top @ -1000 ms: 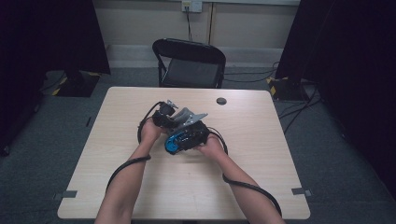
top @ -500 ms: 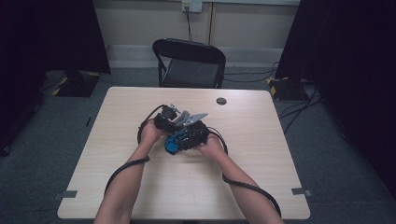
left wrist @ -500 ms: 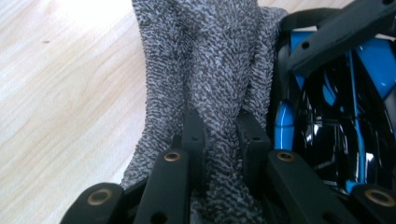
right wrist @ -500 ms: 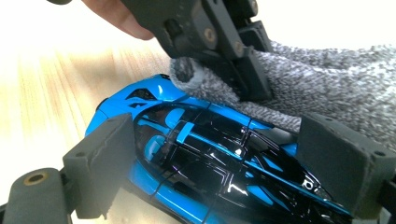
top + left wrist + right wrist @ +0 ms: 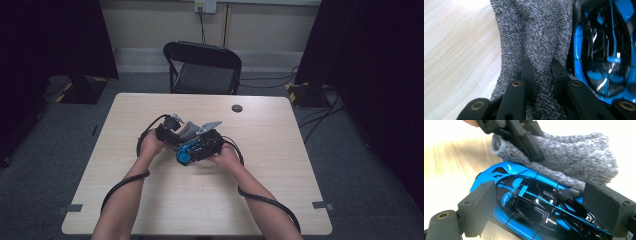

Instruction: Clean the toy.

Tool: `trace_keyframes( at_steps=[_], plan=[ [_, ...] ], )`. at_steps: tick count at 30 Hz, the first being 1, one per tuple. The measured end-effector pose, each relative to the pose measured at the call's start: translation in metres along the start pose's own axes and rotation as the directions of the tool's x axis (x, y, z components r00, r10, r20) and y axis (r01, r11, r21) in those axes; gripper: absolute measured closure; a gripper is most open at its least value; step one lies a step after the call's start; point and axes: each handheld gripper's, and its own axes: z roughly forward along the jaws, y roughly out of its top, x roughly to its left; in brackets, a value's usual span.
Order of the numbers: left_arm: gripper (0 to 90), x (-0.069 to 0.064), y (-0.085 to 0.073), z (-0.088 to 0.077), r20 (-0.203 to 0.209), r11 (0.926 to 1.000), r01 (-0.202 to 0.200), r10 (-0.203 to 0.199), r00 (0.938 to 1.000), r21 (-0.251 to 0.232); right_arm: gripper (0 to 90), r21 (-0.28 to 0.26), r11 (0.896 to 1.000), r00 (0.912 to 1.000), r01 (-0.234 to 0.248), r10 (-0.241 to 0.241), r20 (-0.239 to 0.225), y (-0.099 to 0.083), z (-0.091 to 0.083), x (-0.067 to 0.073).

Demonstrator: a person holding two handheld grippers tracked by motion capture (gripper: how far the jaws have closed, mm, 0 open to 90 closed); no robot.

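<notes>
- High view: I see my two forearms coming in from the bottom edge and meeting near the middle of a pale wooden tabletop [image 5: 150, 210].
- My left gripper [image 5: 172, 131] and my right gripper [image 5: 192, 150] sit close together there, with a grey cloth [image 5: 191, 131] and a blue and black toy car [image 5: 186, 154] between them.
- A small dark round object [image 5: 237, 108] lies on the tabletop farther away, near the far edge, well apart from the grippers.
- A black folding chair [image 5: 204, 67] stands beyond the tabletop.
- Left gripper view: my left gripper [image 5: 541, 72] has its jaws pinched onto a fold of the grey cloth [image 5: 534, 37]; the cloth bunches up between them and hangs against the toy car [image 5: 602, 55], which shows just beside it.
- Right gripper view: my right gripper [image 5: 544, 207] holds the toy car [image 5: 534, 202] between its two jaws, one pad at each end of the glossy body.
- The grey cloth [image 5: 571, 165] lies over the far side of the car, touching it, with the left gripper [image 5: 524, 138] clamped on it above.
</notes>
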Motion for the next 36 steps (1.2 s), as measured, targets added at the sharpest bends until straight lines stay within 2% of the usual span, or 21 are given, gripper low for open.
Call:
trace_keyframes(
  at_steps=[2,7,16,27,31,36],
  plan=[
    [76.6,0.000,-0.004,-0.003,-0.004,1.0000,-0.003,0.003,1.0000,0.004,11.3,0.000,1.000,1.0000,0.000,0.000,0.001,0.000,0.000,0.000],
    [76.6,0.000,-0.015,-0.010,-0.010,0.9998,0.018,-0.018,0.9998,0.005,11.3,-0.001,1.000,1.0000,0.004,-0.004,0.000,0.000,0.000,0.000],
    [76.6,-0.003,-0.027,-0.019,-0.013,0.9994,0.035,-0.035,0.9993,0.003,11.3,-0.002,1.000,1.0000,0.000,0.000,0.002,0.000,0.000,0.000],
    [76.6,-0.012,-0.045,-0.030,-0.011,0.9973,0.073,-0.073,0.9973,-0.007,11.3,-0.001,1.000,1.0000,0.000,0.000,0.001,0.000,0.000,0.001],
    [76.6,-0.015,-0.052,-0.033,-0.008,0.9946,0.101,-0.101,0.9949,-0.024,11.3,-0.003,1.000,1.0000,0.004,-0.004,0.001,0.000,0.001,0.002],
    [76.6,-0.019,-0.060,-0.038,-0.006,0.9934,0.112,-0.112,0.9937,-0.026,11.3,0.004,1.000,1.0000,0.002,-0.002,-0.002,0.001,0.001,0.003]
  ],
)
